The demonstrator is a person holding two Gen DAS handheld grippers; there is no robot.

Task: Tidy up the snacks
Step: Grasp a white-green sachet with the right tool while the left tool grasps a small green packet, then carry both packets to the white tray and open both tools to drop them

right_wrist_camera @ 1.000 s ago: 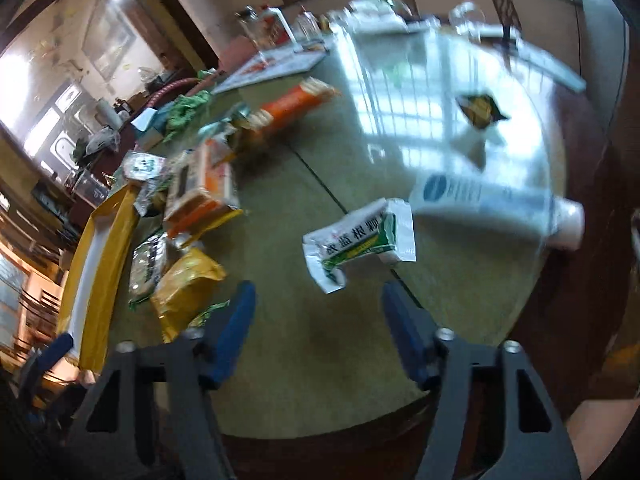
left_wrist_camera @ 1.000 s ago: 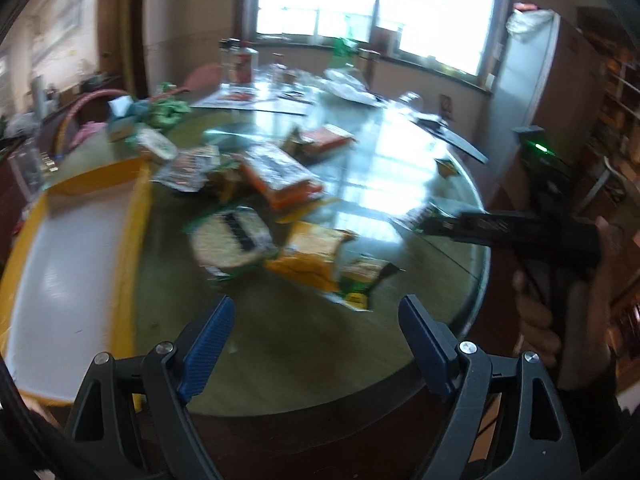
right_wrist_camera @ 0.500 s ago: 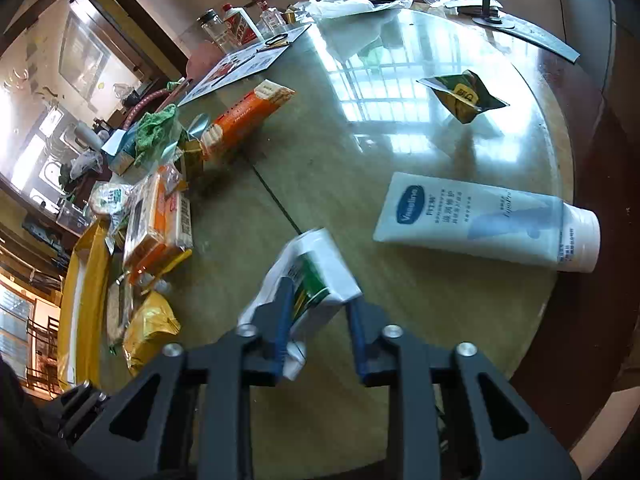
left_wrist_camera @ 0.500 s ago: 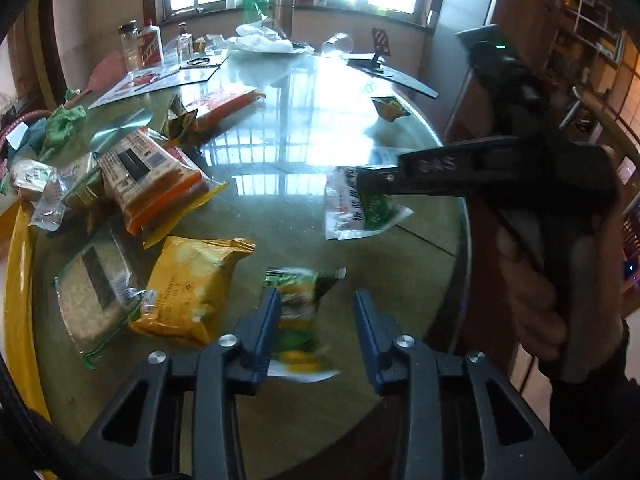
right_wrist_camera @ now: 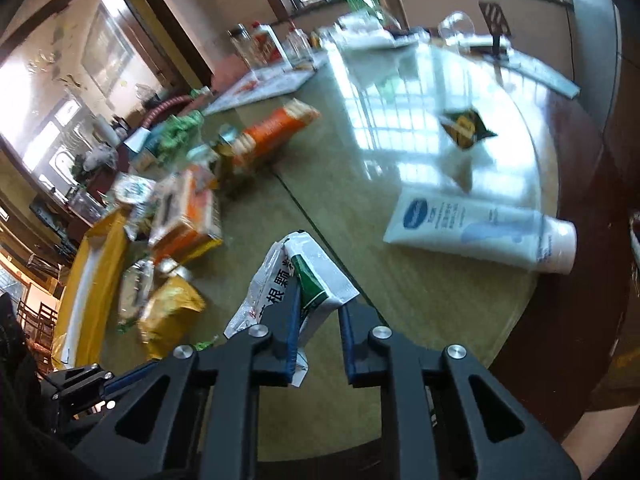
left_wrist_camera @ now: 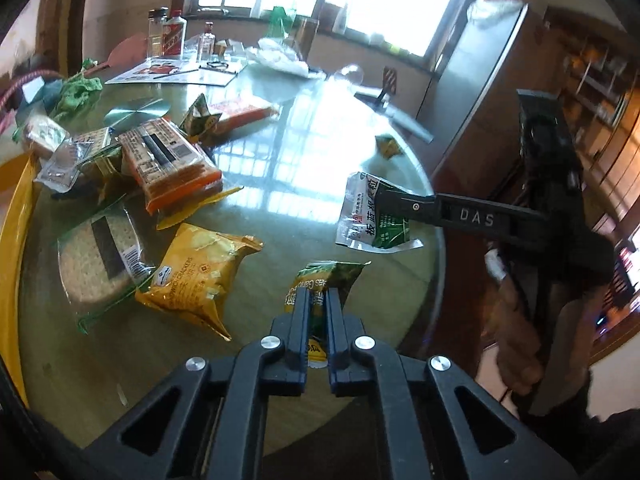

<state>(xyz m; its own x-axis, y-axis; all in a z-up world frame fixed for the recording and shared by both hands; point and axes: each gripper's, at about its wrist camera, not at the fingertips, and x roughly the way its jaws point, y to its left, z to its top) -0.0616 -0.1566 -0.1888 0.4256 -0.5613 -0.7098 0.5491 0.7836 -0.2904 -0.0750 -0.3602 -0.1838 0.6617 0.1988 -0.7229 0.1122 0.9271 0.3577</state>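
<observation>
We hold two snack packets at once above the round glass-topped counter (left_wrist_camera: 280, 184). Our left gripper (left_wrist_camera: 318, 300) has its jaws pinched narrow on a green and yellow snack packet (left_wrist_camera: 326, 280); the packet's top sticks out past the fingertips, and its lower end shows between the blue pads. Our right gripper (right_wrist_camera: 318, 304) has its jaws clamped on a white and green sachet (right_wrist_camera: 304, 276) printed with Chinese characters, which folds around the left pad and juts forward, clear of the glass. In the left wrist view that same sachet (left_wrist_camera: 372, 216) hangs from the black finger of the right gripper (left_wrist_camera: 394, 204), just beyond and to the right of the green packet.

On the counter to the left lie a yellow cracker bag (left_wrist_camera: 200, 272), a clear-wrapped round rice cake (left_wrist_camera: 100, 260), and an orange biscuit pack (left_wrist_camera: 172, 164), all near a yellow tray (left_wrist_camera: 16, 216) at the edge. To the right of the sachet, in the right wrist view, a white lotion tube (right_wrist_camera: 480, 232) lies flat, and a small dark and yellow wrapper (right_wrist_camera: 464, 128) sits farther back.
</observation>
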